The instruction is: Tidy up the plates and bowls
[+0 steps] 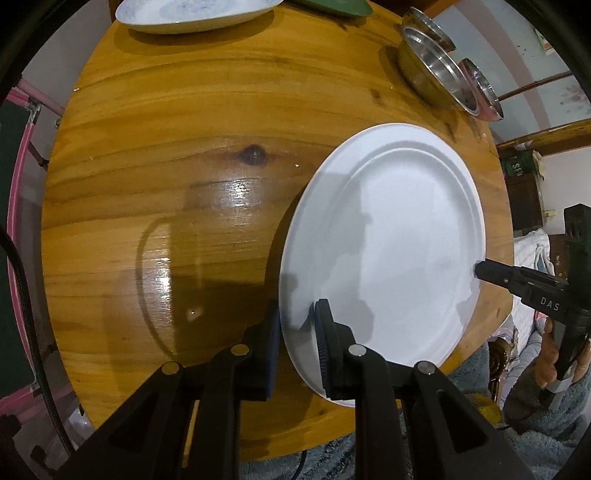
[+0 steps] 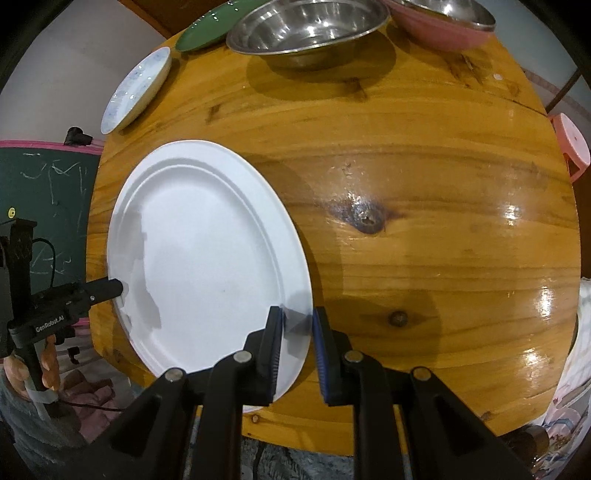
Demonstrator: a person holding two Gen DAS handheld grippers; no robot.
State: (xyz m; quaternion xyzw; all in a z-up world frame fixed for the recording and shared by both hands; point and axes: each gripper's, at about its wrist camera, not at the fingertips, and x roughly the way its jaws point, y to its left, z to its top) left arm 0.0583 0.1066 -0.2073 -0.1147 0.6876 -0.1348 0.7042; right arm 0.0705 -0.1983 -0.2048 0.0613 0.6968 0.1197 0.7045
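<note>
A large white plate [image 1: 388, 236] is held over the round wooden table [image 1: 166, 166], tilted, with a shadow under it. My left gripper [image 1: 297, 325] straddles its near rim, one finger under and one over, shut on the rim. My right gripper [image 2: 297, 325] straddles the opposite rim of the same plate [image 2: 207, 251], with a small gap at the right finger. Each gripper's tip shows in the other view, at the plate's far edge: the right gripper [image 1: 480, 267] and the left gripper [image 2: 116, 286].
A speckled white dish [image 2: 136, 88] and a green plate [image 2: 207, 29] lie at the table's far edge. A steel bowl [image 2: 306, 26] and a pink bowl with steel inside [image 2: 443, 26] stand beside them. A pink stool [image 2: 570, 144] stands beyond the table.
</note>
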